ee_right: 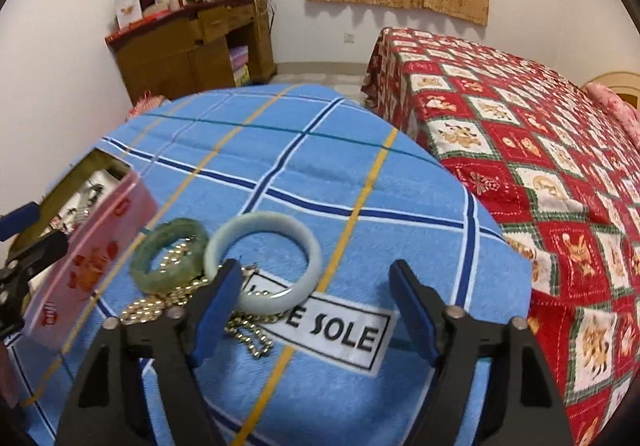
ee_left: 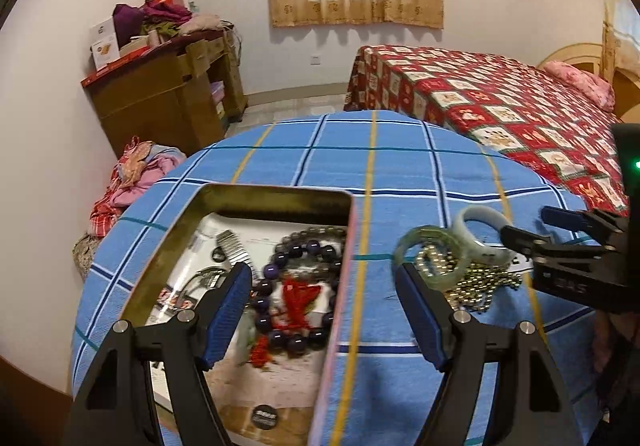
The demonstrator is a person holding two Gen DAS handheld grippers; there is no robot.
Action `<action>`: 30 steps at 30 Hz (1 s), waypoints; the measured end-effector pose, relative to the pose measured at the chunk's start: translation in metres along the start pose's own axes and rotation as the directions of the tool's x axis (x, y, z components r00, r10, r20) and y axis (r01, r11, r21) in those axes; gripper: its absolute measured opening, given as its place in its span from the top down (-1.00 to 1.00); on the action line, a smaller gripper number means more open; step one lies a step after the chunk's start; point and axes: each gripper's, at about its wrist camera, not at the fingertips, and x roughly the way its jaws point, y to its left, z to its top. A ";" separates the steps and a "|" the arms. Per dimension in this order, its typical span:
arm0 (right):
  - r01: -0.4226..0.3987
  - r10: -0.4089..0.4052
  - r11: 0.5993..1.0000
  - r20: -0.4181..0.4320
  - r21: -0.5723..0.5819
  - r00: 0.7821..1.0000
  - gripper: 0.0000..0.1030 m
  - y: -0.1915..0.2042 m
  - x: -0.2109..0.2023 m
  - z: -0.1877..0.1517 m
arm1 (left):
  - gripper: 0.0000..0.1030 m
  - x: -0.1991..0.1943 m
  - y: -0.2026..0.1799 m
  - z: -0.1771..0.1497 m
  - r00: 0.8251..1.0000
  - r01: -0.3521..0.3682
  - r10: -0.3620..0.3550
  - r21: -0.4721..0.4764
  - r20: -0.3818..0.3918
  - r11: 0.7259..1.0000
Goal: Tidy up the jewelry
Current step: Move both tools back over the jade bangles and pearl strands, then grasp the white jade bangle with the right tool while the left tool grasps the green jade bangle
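Note:
An open tin box (ee_left: 280,195) on the blue plaid cloth holds purple bead bracelets (ee_left: 298,278), red cord and a metal clip. Its pink outer wall shows in the right wrist view (ee_right: 92,258). Right of it lie a dark green bangle (ee_left: 430,258) (ee_right: 170,256), a pale jade bangle (ee_left: 482,232) (ee_right: 264,262) and a gold bead chain (ee_left: 480,286) (ee_right: 172,302). My left gripper (ee_left: 324,282) is open and empty, straddling the tin's right wall. My right gripper (ee_right: 312,282) (ee_left: 528,226) is open and empty, its left finger over the pale bangle's near edge.
The blue cloth (ee_right: 320,173) covers a round table and bears a white "SOLE" label (ee_right: 344,334). A bed with a red quilt (ee_right: 520,125) stands to the right. A wooden cabinet (ee_left: 168,93) piled with clothes and boxes stands at the back left.

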 end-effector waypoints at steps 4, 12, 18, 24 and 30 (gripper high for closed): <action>0.000 -0.001 1.000 -0.051 -0.022 0.999 -0.15 0.003 0.015 0.006 | -0.44 0.002 -0.009 0.002 1.000 0.009 -0.008 0.015 -0.002 1.000; -0.016 0.012 0.999 -0.085 -0.044 0.996 0.74 0.003 0.019 0.001 | -0.44 -0.004 -0.023 0.001 0.998 0.064 -0.065 0.041 0.009 0.997; -0.018 0.014 0.998 -0.073 -0.062 0.997 0.76 -0.001 0.005 -0.013 | -0.44 -0.005 -0.046 0.001 0.994 0.107 -0.108 0.090 0.008 0.990; -0.013 0.011 0.999 -0.041 -0.044 0.999 0.75 -0.006 -0.002 -0.023 | -0.44 0.004 -0.062 -0.001 0.991 0.136 -0.135 0.119 -0.014 0.984; -0.024 0.022 0.999 -0.042 -0.037 0.999 0.75 -0.006 -0.001 -0.021 | -0.44 0.019 -0.075 0.001 0.989 0.150 -0.146 0.139 -0.037 0.979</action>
